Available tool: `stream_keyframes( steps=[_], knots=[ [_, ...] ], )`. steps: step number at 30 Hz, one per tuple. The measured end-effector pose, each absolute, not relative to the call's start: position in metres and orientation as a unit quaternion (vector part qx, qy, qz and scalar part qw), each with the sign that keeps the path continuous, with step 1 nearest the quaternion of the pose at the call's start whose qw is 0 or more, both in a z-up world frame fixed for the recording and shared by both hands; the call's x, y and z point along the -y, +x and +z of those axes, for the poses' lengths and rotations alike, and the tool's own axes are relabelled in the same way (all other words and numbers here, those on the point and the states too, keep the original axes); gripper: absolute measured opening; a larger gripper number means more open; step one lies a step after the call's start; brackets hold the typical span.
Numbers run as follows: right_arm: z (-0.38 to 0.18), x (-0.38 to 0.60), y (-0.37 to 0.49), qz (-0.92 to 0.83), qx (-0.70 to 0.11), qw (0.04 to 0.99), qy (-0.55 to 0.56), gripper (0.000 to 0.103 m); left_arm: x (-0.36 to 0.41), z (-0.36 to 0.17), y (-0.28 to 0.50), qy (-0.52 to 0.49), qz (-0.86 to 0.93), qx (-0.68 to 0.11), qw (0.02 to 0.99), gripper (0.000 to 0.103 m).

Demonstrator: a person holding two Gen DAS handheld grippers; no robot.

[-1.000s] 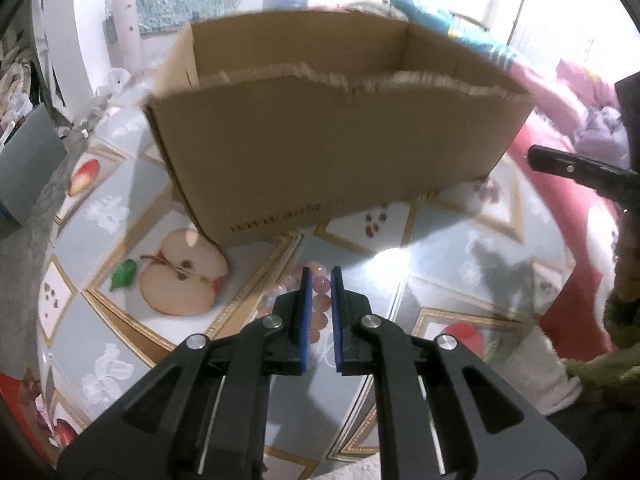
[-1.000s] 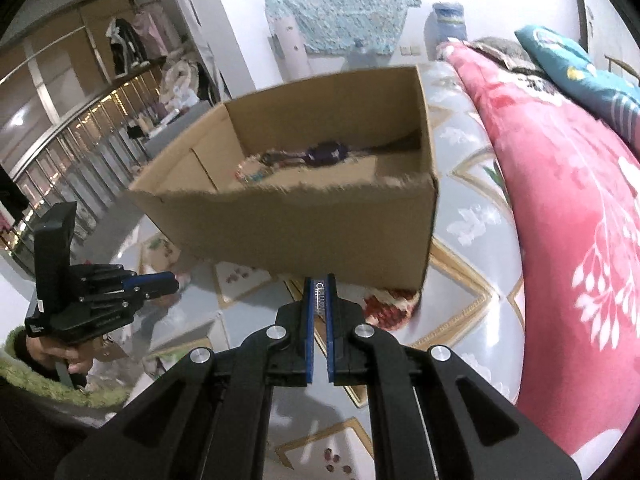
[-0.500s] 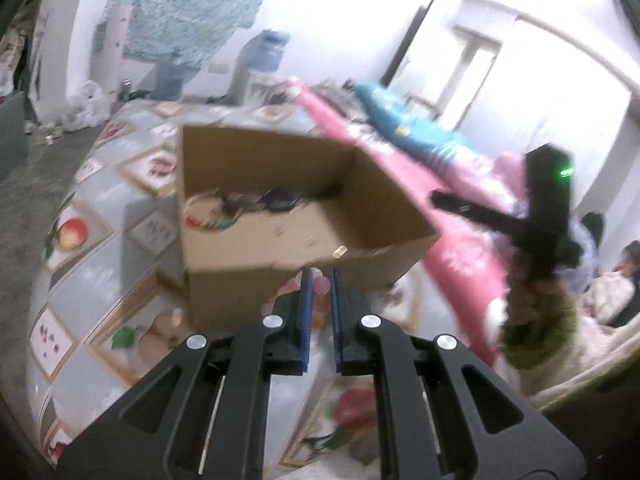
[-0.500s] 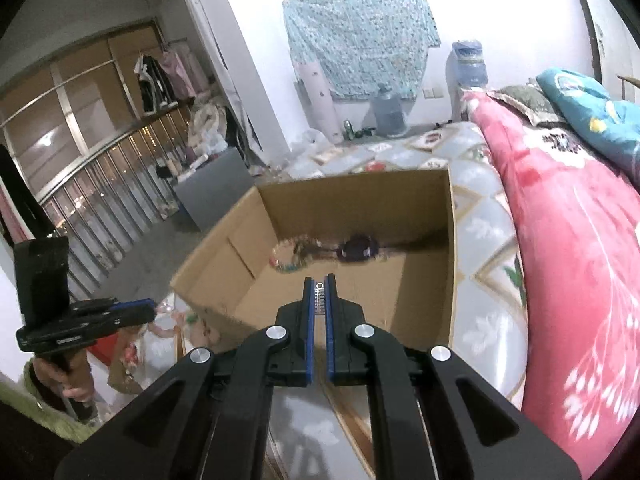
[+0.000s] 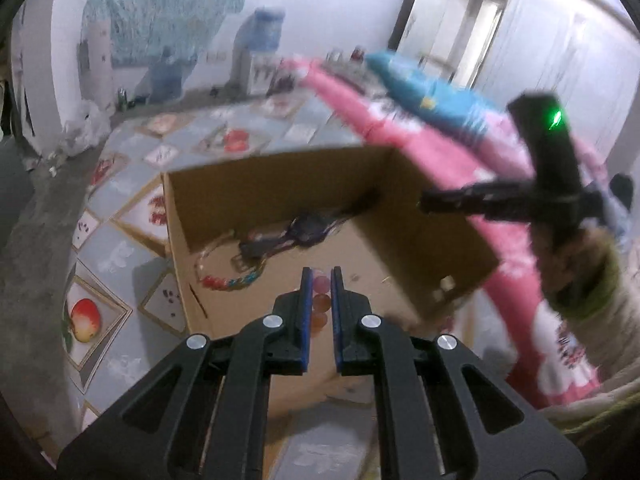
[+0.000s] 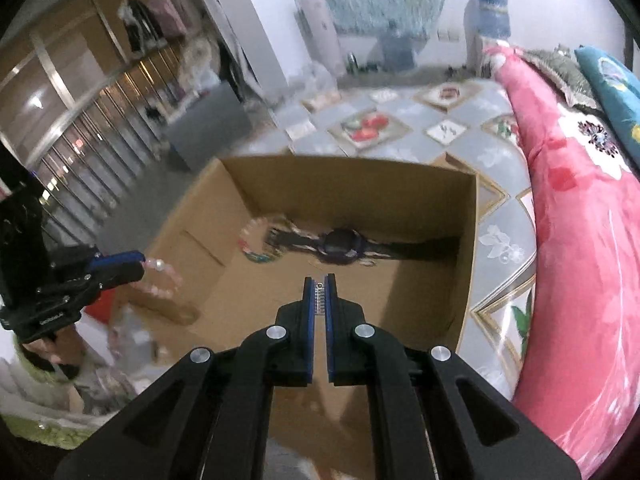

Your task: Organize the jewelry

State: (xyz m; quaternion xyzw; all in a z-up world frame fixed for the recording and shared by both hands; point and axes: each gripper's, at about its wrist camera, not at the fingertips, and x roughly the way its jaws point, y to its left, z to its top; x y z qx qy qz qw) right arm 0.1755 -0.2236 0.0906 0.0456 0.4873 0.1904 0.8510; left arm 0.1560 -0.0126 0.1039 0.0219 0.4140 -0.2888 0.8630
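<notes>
An open cardboard box (image 5: pixel 400 256) (image 6: pixel 468 240) stands on the patterned cloth. Inside lie a dark watch (image 5: pixel 308 226) (image 6: pixel 340 244) and a colourful bead bracelet (image 5: pixel 228 278) (image 6: pixel 256 246). My left gripper (image 5: pixel 319 280) is shut on a pink bead bracelet (image 5: pixel 321 304) and hangs over the box's near edge; the bracelet dangles from it in the right wrist view (image 6: pixel 164 276). My right gripper (image 6: pixel 319 284) is shut on a small silver chain piece (image 6: pixel 320 298) above the box, and shows in the left wrist view (image 5: pixel 436 202).
A pink flowered quilt (image 6: pixel 580 240) lies along the right of the box, with a blue pillow (image 5: pixel 432 96) behind. The fruit-print cloth (image 5: pixel 120 256) covers the surface. A water dispenser (image 6: pixel 486 20) and a railing (image 6: pixel 80 160) stand further off.
Both grippers rose from table level in front of the box to above its opening. The left carried the pink bead bracelet up; the view now looks down into the box.
</notes>
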Motion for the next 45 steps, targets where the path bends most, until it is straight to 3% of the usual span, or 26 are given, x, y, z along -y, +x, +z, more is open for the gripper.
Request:
stream_keyframes(
  steps=[13, 25, 29, 33, 36, 39, 45],
  knots=[
    [0.048, 0.202, 0.224, 0.135, -0.565, 0.812, -0.058, 0.005, 0.043, 0.044, 0.194, 0.105, -0.26, -0.509, 0.813, 0.008],
    [0.073, 0.219, 0.217, 0.14, -0.534, 0.834, -0.014, 0.006, 0.022, 0.074, 0.182, 0.05, -0.251, -0.471, 0.844, 0.019],
    [0.101, 0.24, 0.196, 0.136, -0.494, 0.858, 0.022, 0.013, 0.009, 0.096, 0.172, 0.028, -0.243, -0.432, 0.868, 0.032],
    [0.126, 0.269, 0.165, 0.112, -0.443, 0.886, 0.077, 0.027, -0.009, 0.118, 0.16, 0.015, -0.211, -0.392, 0.895, 0.059],
    [0.126, 0.295, 0.144, 0.083, -0.425, 0.892, 0.134, 0.041, -0.026, 0.122, 0.156, -0.015, -0.193, -0.383, 0.903, 0.073],
    [0.108, 0.312, 0.131, 0.064, -0.432, 0.881, 0.182, 0.047, -0.038, 0.107, 0.158, -0.049, -0.181, -0.413, 0.891, 0.075],
    [0.058, 0.314, 0.119, 0.05, -0.495, 0.841, 0.214, 0.049, -0.038, 0.067, 0.155, -0.099, -0.181, -0.482, 0.852, 0.075]
  ],
)
